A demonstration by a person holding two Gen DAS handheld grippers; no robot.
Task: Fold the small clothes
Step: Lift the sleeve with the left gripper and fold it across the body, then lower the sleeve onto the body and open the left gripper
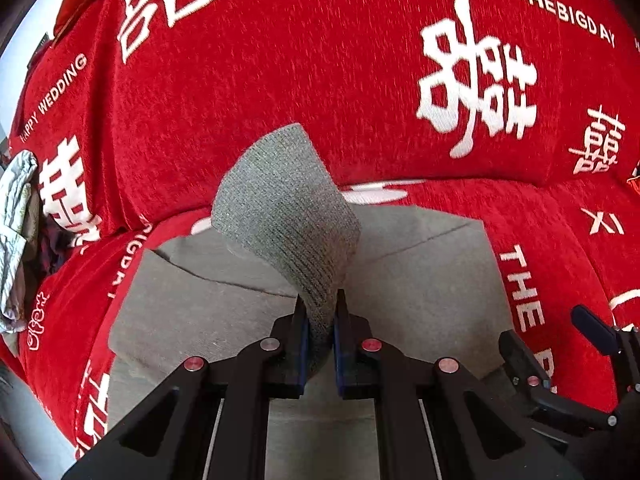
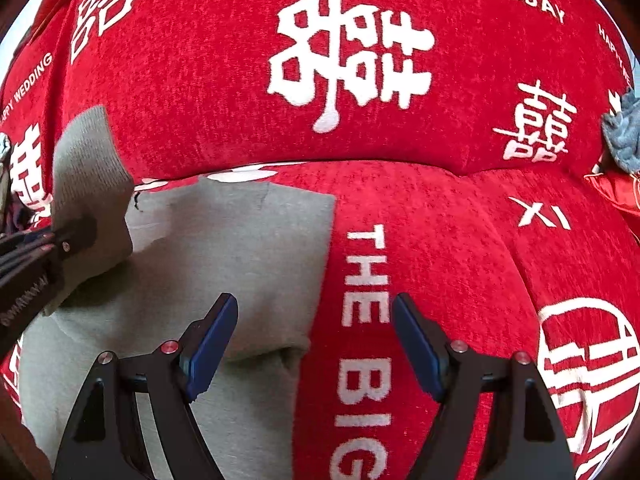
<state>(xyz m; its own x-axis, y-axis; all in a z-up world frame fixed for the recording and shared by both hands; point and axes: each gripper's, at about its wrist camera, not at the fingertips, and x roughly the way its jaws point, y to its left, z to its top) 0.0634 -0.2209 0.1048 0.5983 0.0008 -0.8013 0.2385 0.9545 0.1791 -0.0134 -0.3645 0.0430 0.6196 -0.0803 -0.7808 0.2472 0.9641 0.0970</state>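
Observation:
A small grey garment lies spread on a red sofa seat. My left gripper is shut on its ribbed knit cuff, which stands lifted and curled above the flat cloth. The right wrist view shows the same grey garment at lower left, with the lifted cuff pinched by the left gripper. My right gripper stands open over the garment's right edge, nothing between its blue pads.
The red sofa cover with white lettering wraps the seat and backrest. A pale patterned cloth lies bunched at the left. A blue-grey knit item sits at the far right on the backrest.

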